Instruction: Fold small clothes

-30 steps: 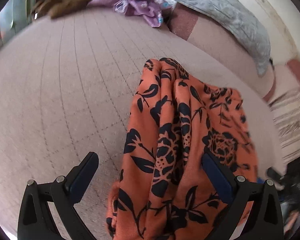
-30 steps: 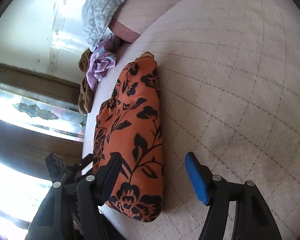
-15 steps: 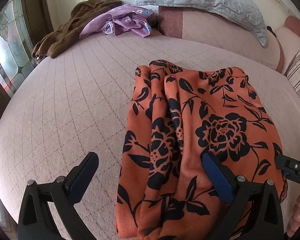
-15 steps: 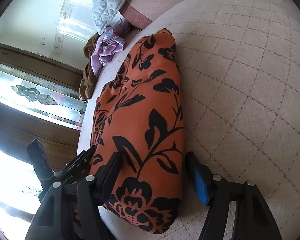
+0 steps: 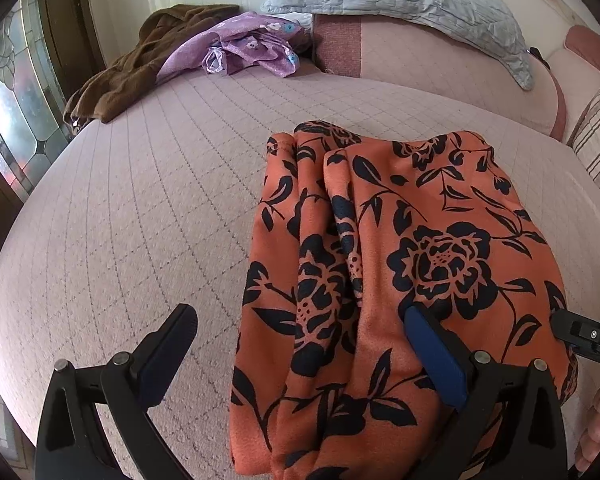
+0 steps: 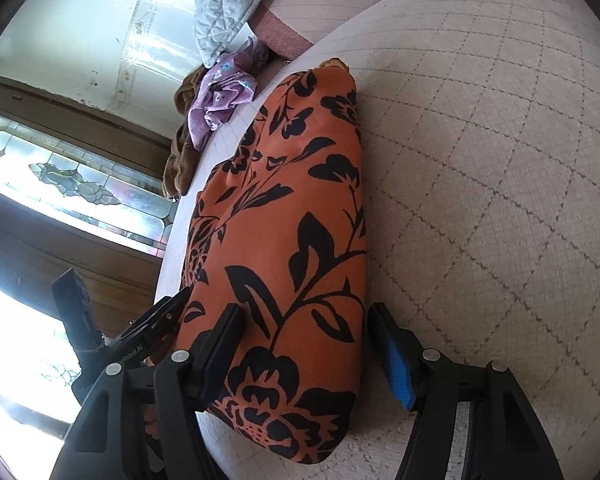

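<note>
My tongs (image 5: 300, 344) (image 6: 304, 344) gape, unclenched, over the orange floral garment (image 5: 400, 260) (image 6: 292, 216).
Only my left view shows fingers (image 5: 596, 432) beside the garment.

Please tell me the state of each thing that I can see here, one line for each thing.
orange floral garment: folded in layers, lying flat on the bed.
left gripper: jaws open, over the garment's near edge.
right gripper: jaws open, garment's end between them.
purple garment: crumpled, unfolded.
brown garment: unfolded heap at the bed's edge.
</note>
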`<state>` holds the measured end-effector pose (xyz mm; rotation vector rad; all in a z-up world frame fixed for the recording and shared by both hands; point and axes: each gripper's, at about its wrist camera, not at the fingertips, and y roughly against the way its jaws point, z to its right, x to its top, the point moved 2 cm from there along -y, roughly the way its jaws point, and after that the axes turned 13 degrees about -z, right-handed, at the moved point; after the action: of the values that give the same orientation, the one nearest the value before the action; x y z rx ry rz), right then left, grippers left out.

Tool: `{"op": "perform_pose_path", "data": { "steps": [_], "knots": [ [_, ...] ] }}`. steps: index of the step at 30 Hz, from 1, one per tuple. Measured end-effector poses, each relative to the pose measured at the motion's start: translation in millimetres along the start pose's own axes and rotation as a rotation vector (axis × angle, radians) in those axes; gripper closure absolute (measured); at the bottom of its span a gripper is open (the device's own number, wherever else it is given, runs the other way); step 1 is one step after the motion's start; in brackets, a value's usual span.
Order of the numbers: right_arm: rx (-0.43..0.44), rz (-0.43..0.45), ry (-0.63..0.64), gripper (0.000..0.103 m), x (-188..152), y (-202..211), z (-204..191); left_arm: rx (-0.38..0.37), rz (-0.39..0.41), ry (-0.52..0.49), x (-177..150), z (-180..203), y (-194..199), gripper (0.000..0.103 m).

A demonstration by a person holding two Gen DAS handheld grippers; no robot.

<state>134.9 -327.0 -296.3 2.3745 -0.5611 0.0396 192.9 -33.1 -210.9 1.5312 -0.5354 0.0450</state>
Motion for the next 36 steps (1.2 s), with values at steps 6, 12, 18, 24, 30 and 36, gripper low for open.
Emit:
{"op": "perform_pose_path", "data": {
  "steps": [6,12,18,24,30,36],
  "knots": [
    [0.012,0.008,0.026,0.035,-3.8,0.5,1.5,0.014,0.004,-0.007,-0.1,3.7,-0.7,0.0],
    [0.021,0.012,0.037,0.036,-5.1,0.7,1.8,0.009,0.001,-0.003,0.4,4.4,-4.1,0.0],
    [0.023,0.016,0.041,0.036,-5.8,1.3,1.7,0.004,0.008,0.002,-0.8,3.0,-7.6,0.0],
    [0.022,0.021,0.044,0.036,-6.3,1.9,1.6,0.002,0.017,0.004,-3.0,2.8,-8.5,0.0],
    [0.018,0.027,0.048,0.036,-7.4,2.0,0.7,-0.005,0.013,0.011,-3.5,1.2,-9.2,0.0],
    [0.018,0.03,0.051,0.036,-7.9,2.1,0.8,-0.005,0.014,0.008,-2.8,1.2,-9.5,0.0]
  ]
}}
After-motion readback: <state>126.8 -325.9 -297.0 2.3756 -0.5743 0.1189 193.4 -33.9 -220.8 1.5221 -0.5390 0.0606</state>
